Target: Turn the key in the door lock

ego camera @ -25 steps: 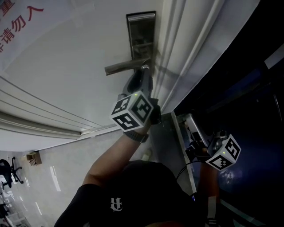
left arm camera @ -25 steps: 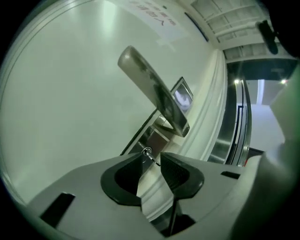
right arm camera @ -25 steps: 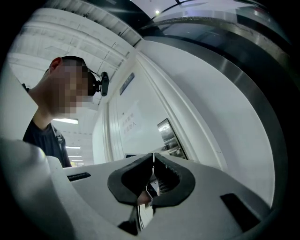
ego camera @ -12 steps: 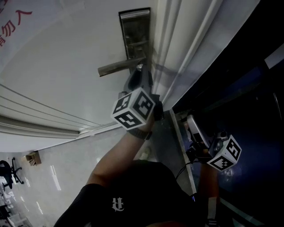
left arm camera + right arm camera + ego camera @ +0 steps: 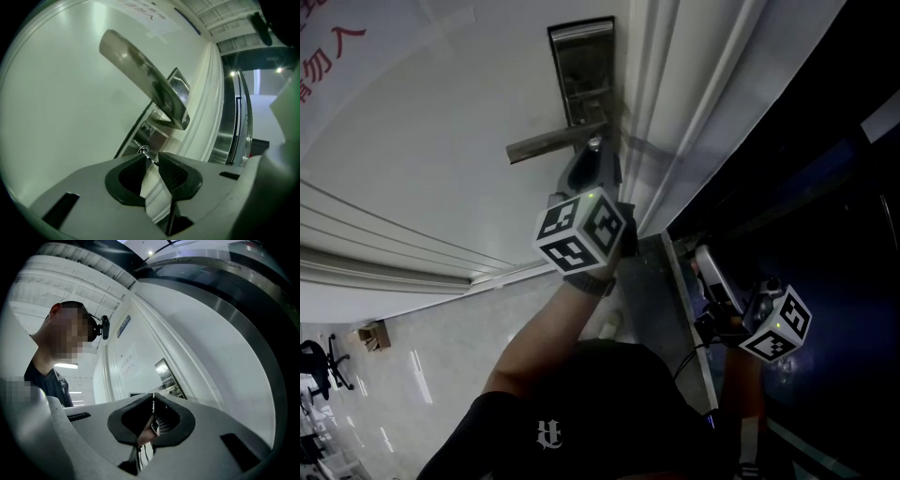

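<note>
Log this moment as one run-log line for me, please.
phase: key grasped | left gripper: shut on key, just below door handle | right gripper: shut, nothing held, off to the side

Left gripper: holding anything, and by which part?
Yes. The left gripper is shut on the small silver metal key below the grey lever door handle, pinching its near end between the jaw tips.

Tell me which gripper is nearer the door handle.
Left. The left gripper sits just under the door handle, shut on the key. The right gripper hangs low, well off to the side past the door frame, jaws together.
</note>
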Tool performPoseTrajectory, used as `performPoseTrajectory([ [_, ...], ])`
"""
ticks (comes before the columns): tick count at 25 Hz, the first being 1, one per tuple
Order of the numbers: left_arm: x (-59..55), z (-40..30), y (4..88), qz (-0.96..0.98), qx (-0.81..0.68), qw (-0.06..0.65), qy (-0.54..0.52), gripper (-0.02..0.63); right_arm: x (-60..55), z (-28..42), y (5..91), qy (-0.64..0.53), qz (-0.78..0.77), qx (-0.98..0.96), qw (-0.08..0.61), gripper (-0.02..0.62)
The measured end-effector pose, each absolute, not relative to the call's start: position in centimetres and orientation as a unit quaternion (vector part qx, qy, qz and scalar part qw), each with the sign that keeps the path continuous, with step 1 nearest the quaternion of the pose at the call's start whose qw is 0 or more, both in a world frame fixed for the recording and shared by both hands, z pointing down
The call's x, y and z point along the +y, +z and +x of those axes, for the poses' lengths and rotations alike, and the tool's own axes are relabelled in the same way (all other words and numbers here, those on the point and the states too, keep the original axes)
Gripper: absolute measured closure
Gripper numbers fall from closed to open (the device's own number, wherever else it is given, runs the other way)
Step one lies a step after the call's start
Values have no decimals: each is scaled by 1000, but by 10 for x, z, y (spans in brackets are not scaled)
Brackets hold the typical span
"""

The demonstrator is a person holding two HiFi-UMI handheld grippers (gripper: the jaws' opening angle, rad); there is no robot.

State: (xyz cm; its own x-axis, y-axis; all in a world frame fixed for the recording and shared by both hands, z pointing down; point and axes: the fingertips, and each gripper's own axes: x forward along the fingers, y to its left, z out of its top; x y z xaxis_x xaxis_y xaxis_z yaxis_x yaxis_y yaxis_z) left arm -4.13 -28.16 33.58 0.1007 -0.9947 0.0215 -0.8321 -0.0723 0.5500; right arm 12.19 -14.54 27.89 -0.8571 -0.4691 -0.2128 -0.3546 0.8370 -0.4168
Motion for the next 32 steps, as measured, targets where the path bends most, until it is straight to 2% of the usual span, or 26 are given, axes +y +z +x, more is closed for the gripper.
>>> performPoseTrajectory([
  [5, -282, -41, 336, 714, -653, 204, -151, 538, -145, 123, 280, -183, -217, 946, 156, 578],
  [13, -282, -41, 339, 724, -673, 139, -60, 555, -146, 121, 279, -189, -211, 945, 163, 578],
  [16, -282, -38, 337, 730, -678, 80, 15, 555, -146, 121, 281, -190, -210, 945, 163, 578],
  [20, -281, -35, 336, 717, -679, -49, 151, 555, -145, 119, 282, -190, -207, 946, 163, 578],
  [23, -281, -32, 337, 700, -666, -119, 226, 555, -145, 120, 283, -191, -208, 945, 163, 578],
  [32, -281, -30, 339, 671, -632, -214, 323, 557, -142, 114, 283, -178, -211, 949, 155, 578],
])
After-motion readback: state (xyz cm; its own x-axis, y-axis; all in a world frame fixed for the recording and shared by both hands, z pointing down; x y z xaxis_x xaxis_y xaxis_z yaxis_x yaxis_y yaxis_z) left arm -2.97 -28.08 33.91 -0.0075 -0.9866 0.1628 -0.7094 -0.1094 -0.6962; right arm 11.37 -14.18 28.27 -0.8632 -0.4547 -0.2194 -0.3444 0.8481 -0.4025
